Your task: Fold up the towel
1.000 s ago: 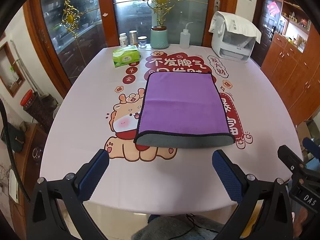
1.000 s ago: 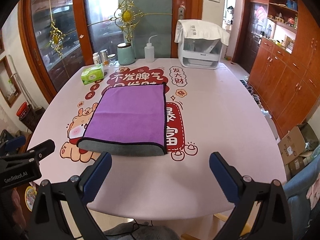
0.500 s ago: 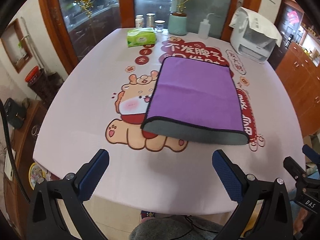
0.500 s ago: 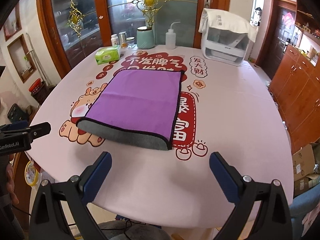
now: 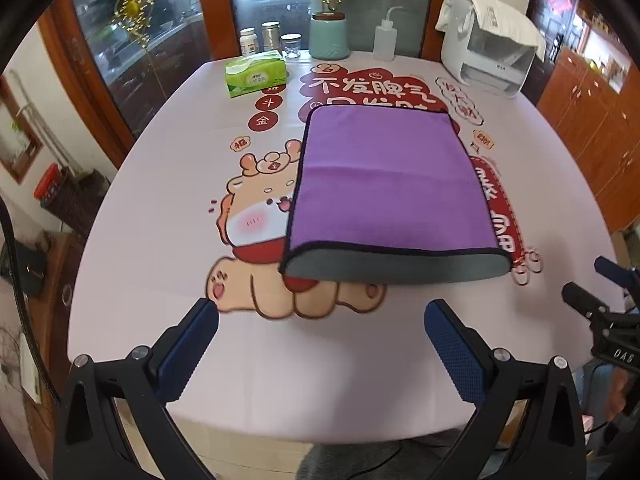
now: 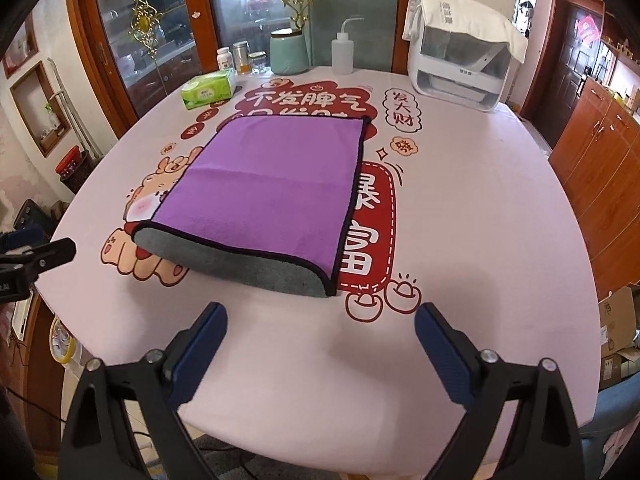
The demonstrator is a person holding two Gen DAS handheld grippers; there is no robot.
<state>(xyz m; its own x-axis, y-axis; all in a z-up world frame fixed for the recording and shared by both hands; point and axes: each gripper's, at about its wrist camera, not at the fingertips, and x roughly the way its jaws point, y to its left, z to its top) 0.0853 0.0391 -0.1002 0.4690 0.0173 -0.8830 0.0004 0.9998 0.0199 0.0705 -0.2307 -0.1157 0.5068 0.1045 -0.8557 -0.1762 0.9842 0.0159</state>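
A purple towel (image 5: 384, 184) with a black hem and grey underside lies folded in half in the middle of the table, its rounded fold facing me. It also shows in the right wrist view (image 6: 272, 188). My left gripper (image 5: 320, 316) is open and empty, above the table's near edge, short of the fold. My right gripper (image 6: 320, 320) is open and empty, also short of the fold, near its right corner. The right gripper shows at the right edge of the left wrist view (image 5: 600, 308); the left gripper shows at the left edge of the right wrist view (image 6: 36, 260).
The table (image 5: 160, 184) has a pink printed cloth. At its far edge stand a green tissue box (image 5: 256, 72), small jars (image 5: 270, 40), a teal canister (image 5: 329, 36), a squeeze bottle (image 5: 385, 40) and a white appliance (image 5: 488, 48). Wooden cabinets (image 6: 600, 128) stand at the right.
Both grippers have shifted closer to the table and the towel's fold. The towel has not moved. Both stay open.
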